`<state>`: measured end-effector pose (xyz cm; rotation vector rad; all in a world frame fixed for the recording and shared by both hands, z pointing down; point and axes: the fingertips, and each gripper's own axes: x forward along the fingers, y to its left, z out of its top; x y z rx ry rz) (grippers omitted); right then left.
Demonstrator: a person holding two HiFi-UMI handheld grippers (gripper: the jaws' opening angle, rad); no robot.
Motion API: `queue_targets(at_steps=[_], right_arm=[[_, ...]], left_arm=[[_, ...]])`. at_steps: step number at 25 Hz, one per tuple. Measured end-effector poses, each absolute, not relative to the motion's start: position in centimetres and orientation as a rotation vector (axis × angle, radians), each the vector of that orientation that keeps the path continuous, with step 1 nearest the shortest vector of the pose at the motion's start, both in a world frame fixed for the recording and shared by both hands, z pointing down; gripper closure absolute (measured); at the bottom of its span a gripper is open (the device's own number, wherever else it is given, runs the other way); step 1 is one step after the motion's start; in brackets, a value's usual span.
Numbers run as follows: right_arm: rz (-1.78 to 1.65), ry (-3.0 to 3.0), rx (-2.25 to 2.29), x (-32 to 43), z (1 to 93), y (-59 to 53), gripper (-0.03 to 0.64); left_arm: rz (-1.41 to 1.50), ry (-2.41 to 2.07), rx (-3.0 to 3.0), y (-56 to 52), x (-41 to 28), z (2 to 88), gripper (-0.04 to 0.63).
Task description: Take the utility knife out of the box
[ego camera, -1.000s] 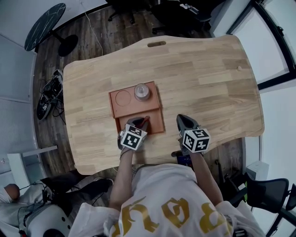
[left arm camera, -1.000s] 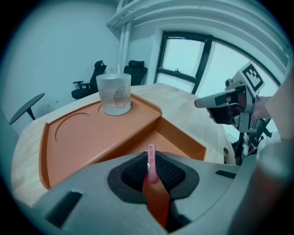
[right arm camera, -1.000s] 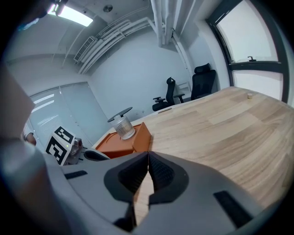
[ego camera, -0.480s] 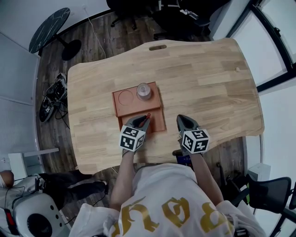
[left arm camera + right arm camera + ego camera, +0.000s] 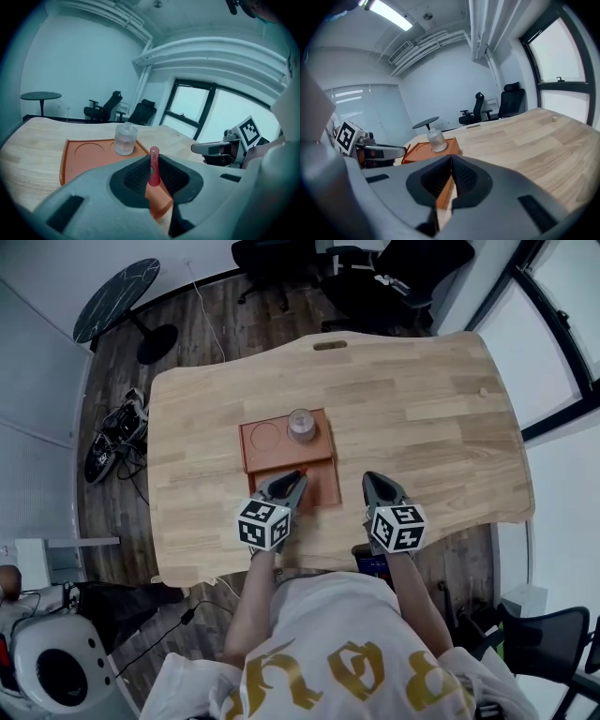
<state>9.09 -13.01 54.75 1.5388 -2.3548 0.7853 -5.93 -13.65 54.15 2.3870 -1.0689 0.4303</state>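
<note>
A slim red utility knife [image 5: 153, 166] stands upright between the pads of my left gripper [image 5: 153, 164], which is shut on it. In the head view the knife's red tip [image 5: 302, 472] shows at that gripper's nose [image 5: 292, 484], raised over the near compartment of the orange box [image 5: 246, 448]. In the left gripper view the box [image 5: 89, 157] lies just beyond and below the jaws. My right gripper [image 5: 376, 483] hovers to the right of the box over bare wood. Its jaws [image 5: 451, 161] meet with nothing between them.
A small clear lidded jar [image 5: 301, 425] stands in the box's far right compartment, beside a round recess. The wooden table [image 5: 422, 409] stretches wide to the right and back. Office chairs and a round side table stand on the floor beyond.
My left gripper has risen with the red knife, away from the box's near compartment. The right gripper has lifted a little beside it.
</note>
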Motion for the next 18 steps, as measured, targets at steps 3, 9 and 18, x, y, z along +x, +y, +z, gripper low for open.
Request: queue_targets(at_steps=[3, 9, 18], right_arm=[[0.768, -2.365, 1.543, 8.9, 54.1, -12.7, 0.605], [0.699, -2.378, 1.538, 8.0, 53.0, -11.8, 0.606], [0.504, -2.456, 1.631, 7.5, 48.6, -10.8, 0.606]], left_arm=[[0.377, -1.125, 2.406, -13.3, -6.7, 52.9, 0.541], [0.3, -1.272, 2.464, -11.9, -8.7, 50.3, 0.541], [0.215, -1.419, 2.5, -9.9, -11.2, 47.3, 0.541]])
